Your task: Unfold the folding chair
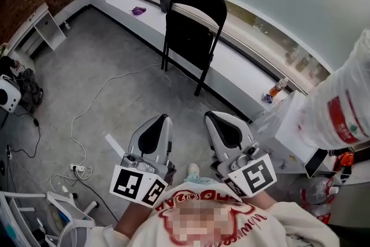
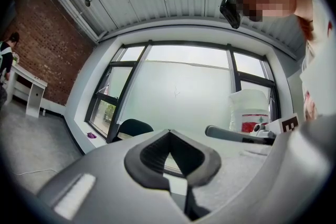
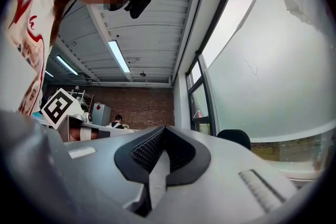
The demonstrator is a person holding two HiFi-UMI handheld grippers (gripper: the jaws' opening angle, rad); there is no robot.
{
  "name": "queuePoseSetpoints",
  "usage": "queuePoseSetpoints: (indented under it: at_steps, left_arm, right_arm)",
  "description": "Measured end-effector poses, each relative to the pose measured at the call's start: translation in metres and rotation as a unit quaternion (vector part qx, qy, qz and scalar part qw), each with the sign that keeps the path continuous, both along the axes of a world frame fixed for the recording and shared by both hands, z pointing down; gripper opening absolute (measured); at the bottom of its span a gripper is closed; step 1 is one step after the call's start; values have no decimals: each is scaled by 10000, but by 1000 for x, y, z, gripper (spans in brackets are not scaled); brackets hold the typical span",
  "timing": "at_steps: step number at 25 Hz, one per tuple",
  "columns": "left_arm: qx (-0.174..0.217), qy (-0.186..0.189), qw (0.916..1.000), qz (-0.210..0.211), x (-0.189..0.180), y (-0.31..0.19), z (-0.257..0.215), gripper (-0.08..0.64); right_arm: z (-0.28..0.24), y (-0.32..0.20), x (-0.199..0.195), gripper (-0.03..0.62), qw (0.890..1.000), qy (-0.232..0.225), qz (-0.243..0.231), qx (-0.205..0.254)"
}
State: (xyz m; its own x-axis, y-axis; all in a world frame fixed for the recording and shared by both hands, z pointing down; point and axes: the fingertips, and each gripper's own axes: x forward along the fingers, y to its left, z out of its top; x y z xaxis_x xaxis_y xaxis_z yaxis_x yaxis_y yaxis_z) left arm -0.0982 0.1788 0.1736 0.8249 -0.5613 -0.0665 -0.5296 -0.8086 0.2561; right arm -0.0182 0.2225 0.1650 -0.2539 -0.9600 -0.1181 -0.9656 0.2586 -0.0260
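Left tool (image 1: 160, 122) and right tool (image 1: 218, 122): both clenched, nothing held, close to the person's chest. Folding chair (image 1: 193, 26): folded flat against the window ledge (image 1: 243, 75), well apart from both. Judgement: task not begun; approach, grasp and opening remain. Gripper views show only its backrest top; the head view shows its legs.

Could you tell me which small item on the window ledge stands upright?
The orange bottle, right of the folding chair; the purple item left of it lies flat.
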Motion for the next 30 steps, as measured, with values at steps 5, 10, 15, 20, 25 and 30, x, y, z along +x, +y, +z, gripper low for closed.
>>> queuePoseSetpoints:
  at_steps: [5,10,15,20,25,30]
  left_arm:
    - [-48,-38,9998,-168,21,-20,6,0]
    - [-133,-135,9993,-330,25,-35,10,0]
    - [-180,-175,9986,-473,26,-47,14,0]
    - [-207,-141,9989,-407,34,-67,17,0]
    - [-124,-42,9995,-278,52,-96,10,0]
    - [-158,-14,9997,-173,64,-138,17,0]
  right_arm:
    - [4,-21,29,26,9999,-7,-134,71]
    - [7,-38,37,26,9996,-100,-262,6]
    - [13,-51,39,26,9990,-157,-413,-47]
    - [10,-70,40,26,9991,-147,-410,-10]
    - [5,-96,53,26,9995,-129,-286,18]
    - [15,-135,65,26,9998,41,-195,-94]
